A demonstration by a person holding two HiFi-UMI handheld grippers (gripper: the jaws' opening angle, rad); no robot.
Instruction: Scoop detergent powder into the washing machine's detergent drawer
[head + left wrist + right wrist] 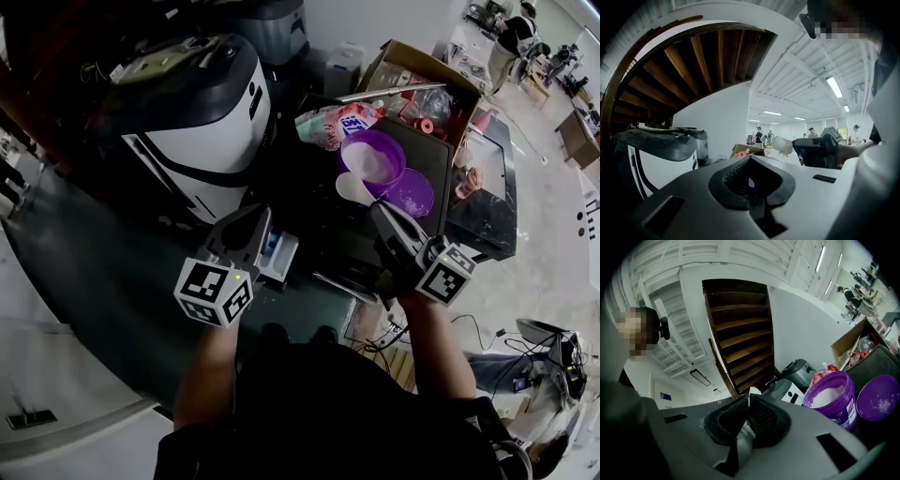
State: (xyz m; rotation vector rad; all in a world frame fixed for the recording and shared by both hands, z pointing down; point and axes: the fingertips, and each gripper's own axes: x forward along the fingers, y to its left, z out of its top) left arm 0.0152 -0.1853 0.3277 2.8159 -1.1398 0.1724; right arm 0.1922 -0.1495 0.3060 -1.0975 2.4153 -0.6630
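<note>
The white and black washing machine [192,127] stands at the upper left, with its detergent drawer [280,257] pulled out toward me. My left gripper [251,223] hovers just left of the drawer, jaws together and nothing seen between them [750,180]. My right gripper [381,212] is shut on the handle of a white scoop [353,187], whose bowl rests at the near rim of the purple powder tub [372,157]. In the right gripper view [749,411] the tub [832,399] holds white powder and the scoop handle [749,398] shows as a thin white edge.
A purple lid [411,193] lies right of the tub on a dark surface. A pink detergent bag [334,122] and a cardboard box [412,80] sit behind. A second grey machine [267,28] stands at the back. Cables trail on the floor [478,328] to my right.
</note>
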